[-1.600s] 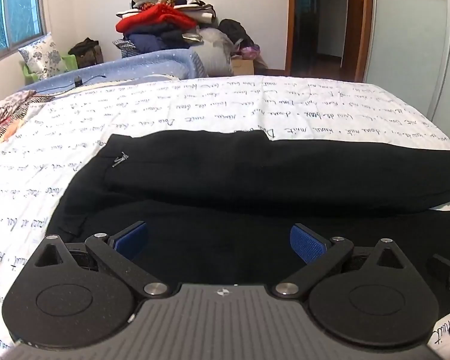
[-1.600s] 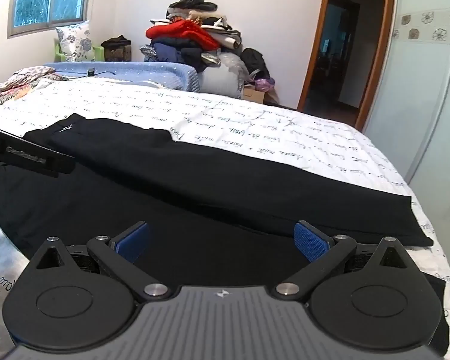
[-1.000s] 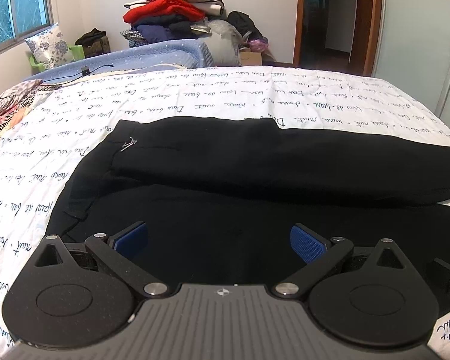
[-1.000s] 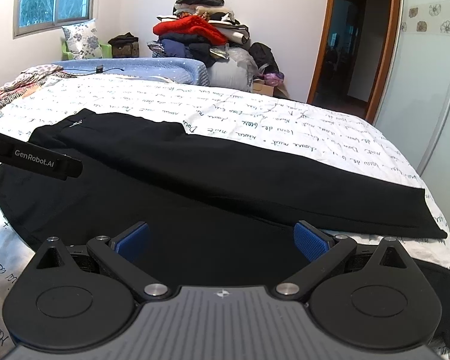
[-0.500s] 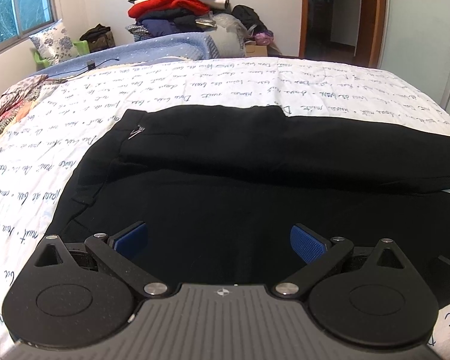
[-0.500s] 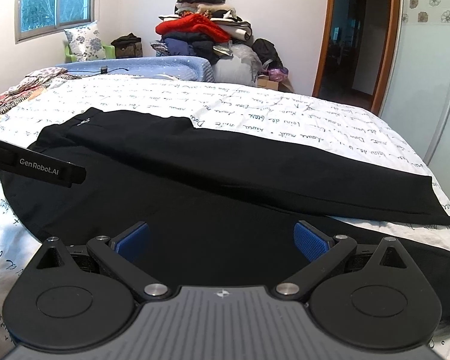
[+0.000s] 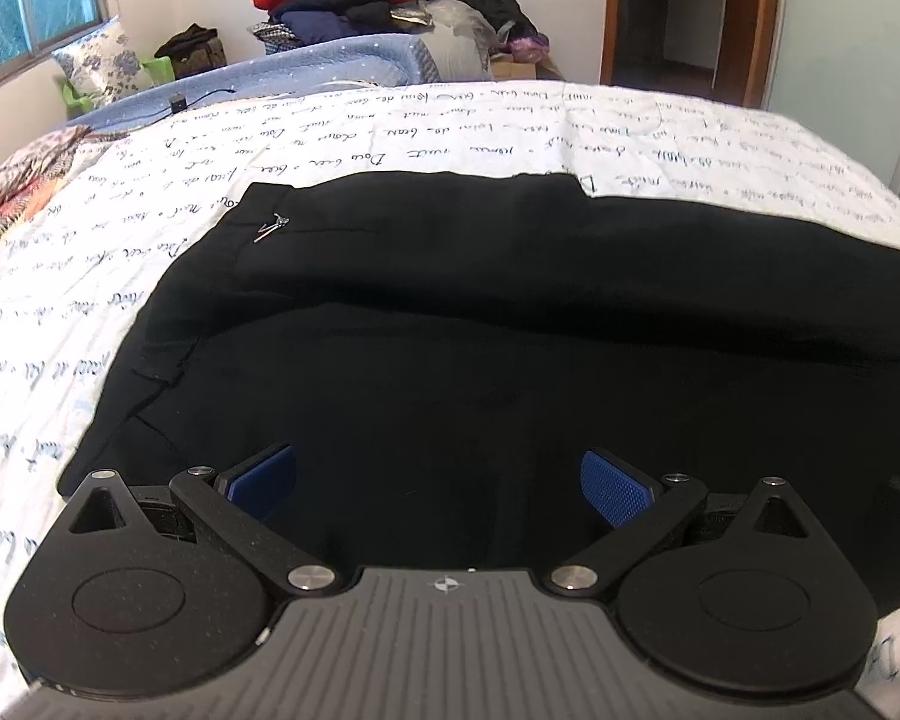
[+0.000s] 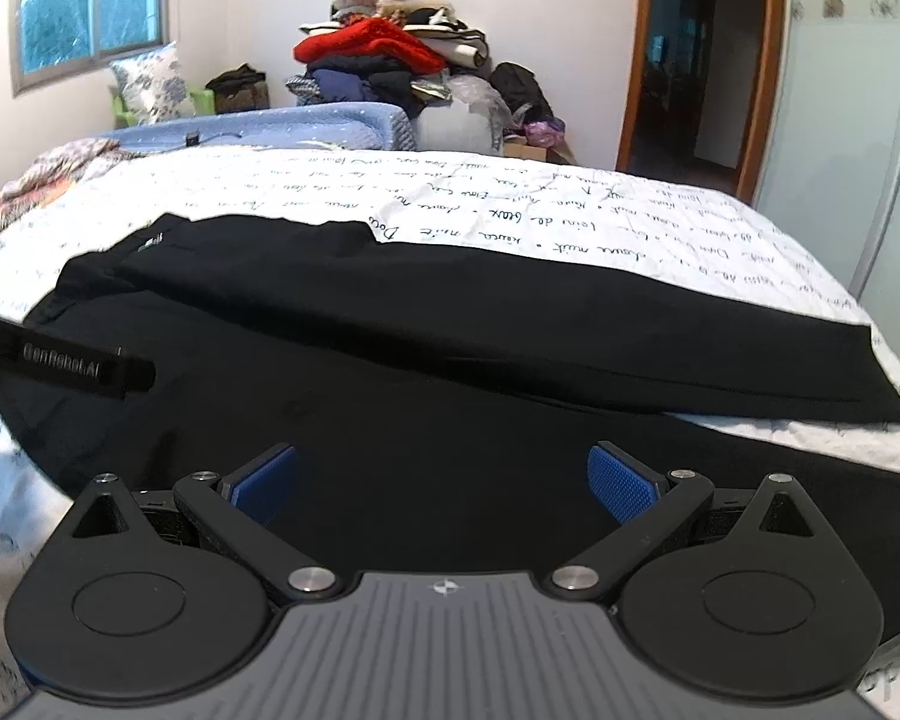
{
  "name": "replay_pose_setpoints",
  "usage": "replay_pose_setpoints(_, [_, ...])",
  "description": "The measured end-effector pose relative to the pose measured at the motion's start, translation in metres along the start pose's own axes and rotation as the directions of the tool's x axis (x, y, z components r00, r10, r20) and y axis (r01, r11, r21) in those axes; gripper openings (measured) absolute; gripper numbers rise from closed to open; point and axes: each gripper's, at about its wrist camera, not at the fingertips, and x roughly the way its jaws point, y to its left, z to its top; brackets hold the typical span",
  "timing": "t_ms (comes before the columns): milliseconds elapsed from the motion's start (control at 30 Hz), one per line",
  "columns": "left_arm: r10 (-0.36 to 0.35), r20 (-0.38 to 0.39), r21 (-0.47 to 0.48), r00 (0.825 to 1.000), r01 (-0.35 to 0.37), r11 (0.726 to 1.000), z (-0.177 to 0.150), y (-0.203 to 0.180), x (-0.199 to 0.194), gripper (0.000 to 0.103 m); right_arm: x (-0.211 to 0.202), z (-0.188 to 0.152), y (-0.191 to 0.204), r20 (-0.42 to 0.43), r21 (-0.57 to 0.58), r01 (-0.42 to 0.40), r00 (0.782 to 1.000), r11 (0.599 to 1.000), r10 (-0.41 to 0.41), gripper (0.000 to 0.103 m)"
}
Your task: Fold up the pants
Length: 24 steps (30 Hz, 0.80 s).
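Black pants (image 7: 480,324) lie spread flat on the bed, waist to the left, legs running right; they also show in the right wrist view (image 8: 450,348). My left gripper (image 7: 438,483) is open and empty, low over the near leg by the waist end. My right gripper (image 8: 441,480) is open and empty, low over the near leg further right. The far leg's hem (image 8: 888,372) lies at the right. The left gripper's black body (image 8: 72,369) shows at the left edge of the right wrist view.
The bed has a white sheet with script print (image 7: 390,126). A patterned cloth (image 7: 12,192) lies at its left edge. Behind are a blue mattress (image 8: 282,126), a pile of clothes (image 8: 390,54), a pillow, a window, a doorway (image 8: 690,60) and a wardrobe.
Both grippers have come lower and closer over the near side of the pants. The pants have not moved. Both stay open.
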Motion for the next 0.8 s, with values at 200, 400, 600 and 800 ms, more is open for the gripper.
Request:
replay_pose_setpoints(200, [0.05, -0.004, 0.042, 0.999, -0.05, 0.998, -0.003, -0.001, -0.009, 0.102, -0.011, -0.005, 0.0, 0.05, 0.044, -0.038, 0.998, 0.998, 0.036, 0.103])
replay_pose_setpoints(400, [-0.021, 0.082, 0.013, 0.996, 0.02, 1.0, 0.008, 0.028, -0.029, 0.102, -0.024, -0.014, -0.004, 0.014, -0.009, -0.07, 0.997, 0.998, 0.07, 0.103])
replay_pose_setpoints(600, [-0.266, 0.121, -0.154, 0.956, 0.282, 0.947, 0.054, 0.11, -0.007, 0.102, -0.025, -0.026, -0.015, 0.0, 0.052, -0.083, 0.997, 0.995, 0.084, 0.103])
replay_pose_setpoints(800, [-0.318, 0.127, -0.372, 0.94, 0.342, 0.863, 0.098, 0.187, 0.056, 0.101, -0.021, -0.041, -0.008, -0.004, 0.147, -0.173, 0.984, 0.974, 0.176, 0.103])
